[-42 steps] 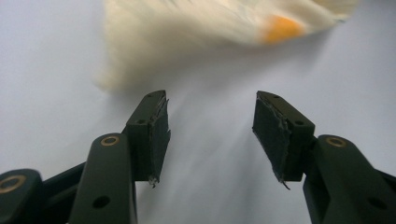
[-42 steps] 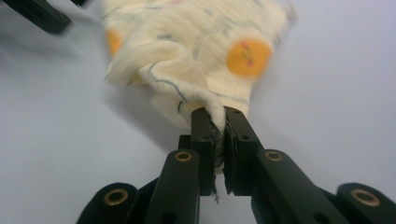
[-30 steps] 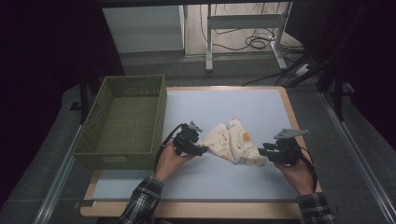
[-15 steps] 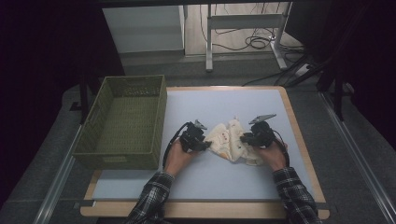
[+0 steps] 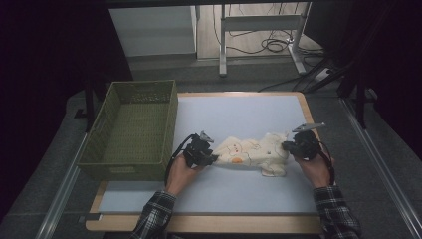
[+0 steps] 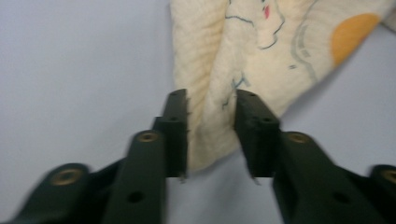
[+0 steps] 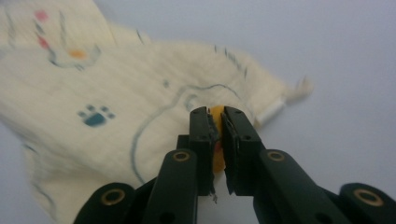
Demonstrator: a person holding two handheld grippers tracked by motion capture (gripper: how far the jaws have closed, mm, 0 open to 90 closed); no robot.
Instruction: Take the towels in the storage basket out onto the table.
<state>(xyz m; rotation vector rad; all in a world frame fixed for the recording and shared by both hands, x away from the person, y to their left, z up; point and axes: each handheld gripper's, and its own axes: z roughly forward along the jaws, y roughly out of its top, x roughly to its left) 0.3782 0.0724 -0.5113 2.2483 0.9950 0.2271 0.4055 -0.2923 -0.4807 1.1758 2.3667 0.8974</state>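
at the centre of the tabletop (image 5: 239, 189), just to the 3 o'clock side of the green basket (image 5: 130, 133), lies a cream cloth (image 5: 251, 153) with cartoon prints, drawn out lengthwise between the two grippers. the left gripper (image 5: 208, 158) is at the cloth's 9 o'clock end; in the left gripper view its jaws stand narrowly apart with a bunched fold of cloth (image 6: 219, 93) between them, having just eased open a little after closing, and whether the pads truly pinch it i cannot tell. the right gripper (image 5: 287, 146) is at the 3 o'clock end, its jaws having just closed; the right gripper view shows them nipped tight on an orange-printed edge of the cloth (image 7: 140, 93).

the step in hand looks like stretching the cloth flat, likely before folding. to do it well, firm up the left grip first, then pull both ends apart evenly and low, so the wrinkled lower corner near 5 o'clock smooths out and nothing slips.

both hands come in from 6 o'clock, forearms angled inward, each gripper lying nearly level and pointing at the other across the cloth.
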